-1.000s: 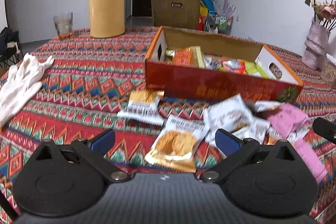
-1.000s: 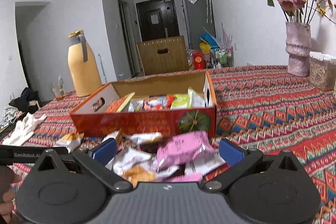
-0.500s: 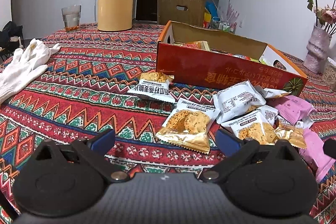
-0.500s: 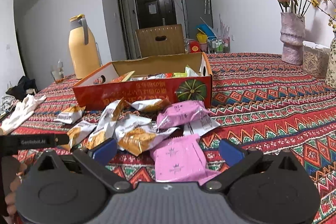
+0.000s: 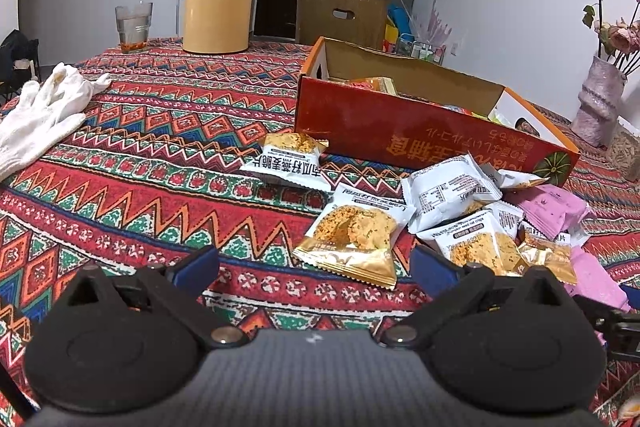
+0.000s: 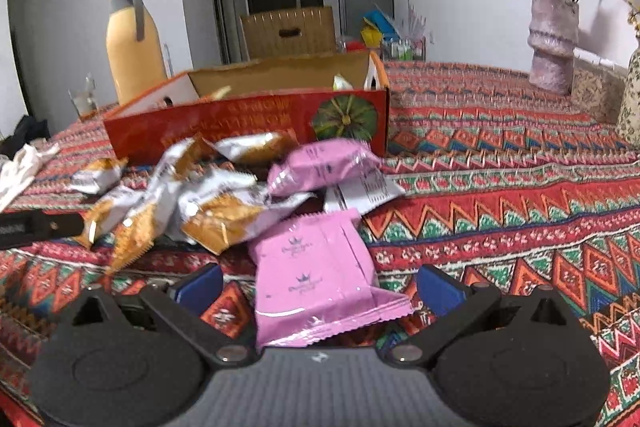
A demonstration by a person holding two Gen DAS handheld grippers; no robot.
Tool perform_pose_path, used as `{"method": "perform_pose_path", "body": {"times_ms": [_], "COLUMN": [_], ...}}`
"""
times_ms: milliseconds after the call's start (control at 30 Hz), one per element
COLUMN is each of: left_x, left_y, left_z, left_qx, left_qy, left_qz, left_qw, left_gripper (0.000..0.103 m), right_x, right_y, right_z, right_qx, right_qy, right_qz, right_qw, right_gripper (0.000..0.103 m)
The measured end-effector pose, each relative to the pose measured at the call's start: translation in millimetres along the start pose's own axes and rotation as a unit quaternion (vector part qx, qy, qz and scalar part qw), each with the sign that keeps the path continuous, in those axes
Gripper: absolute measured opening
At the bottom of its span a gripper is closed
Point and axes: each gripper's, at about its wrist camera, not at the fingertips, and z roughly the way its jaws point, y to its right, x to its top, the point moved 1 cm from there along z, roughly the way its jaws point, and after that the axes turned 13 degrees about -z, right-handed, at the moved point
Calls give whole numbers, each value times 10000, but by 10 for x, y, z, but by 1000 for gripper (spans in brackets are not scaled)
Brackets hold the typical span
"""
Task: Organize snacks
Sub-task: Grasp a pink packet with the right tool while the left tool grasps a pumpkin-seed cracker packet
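Your left gripper (image 5: pixel 314 263) is spread wide and holds nothing — a gold cracker packet (image 5: pixel 352 241) lies just ahead between its fingers. The loose snack pile sits before the red box (image 5: pixel 420 135). Your right gripper (image 6: pixel 320 285) is spread too — a flat pink packet (image 6: pixel 320 279) lies between its fingers on the tablecloth (image 6: pixel 520 219).

Soft even indoor light, faint shadows, fisheye bending and dark corners, right wrist view motion-blurred, left sharp

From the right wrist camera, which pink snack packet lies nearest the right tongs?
The flat pink packet, lying between the open right tongs. The puffy pink packet sits farther, near the red box.
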Motion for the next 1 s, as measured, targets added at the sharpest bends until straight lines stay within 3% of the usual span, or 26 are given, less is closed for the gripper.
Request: {"method": "perform_pose_path", "body": {"times_ms": [333, 400, 433, 467, 1000], "left_x": [-6, -8, -9, -9, 78], "left_y": [3, 3, 2, 2, 127], "left_z": [16, 26, 29, 30, 10], "left_qx": [-27, -24, -20, -25, -1], "left_qy": [-86, -121, -129, -134, -329], "left_qz": [5, 11, 9, 6, 370], "left_qw": [10000, 9999, 9999, 9999, 9988], "left_gripper": [103, 103, 103, 103, 103], "right_x": [60, 87, 102, 110, 26], "right_y": [-45, -43, -46, -50, 150], "right_z": [78, 57, 36, 20, -341], "right_qx": [97, 125, 155, 172, 52], "right_qy": [-195, -157, -126, -98, 757], "right_qz": [-480, -511, -533, -560, -255], "right_qw": [9986, 9985, 9984, 9982, 9968], "right_gripper": [101, 86, 70, 61, 61]}}
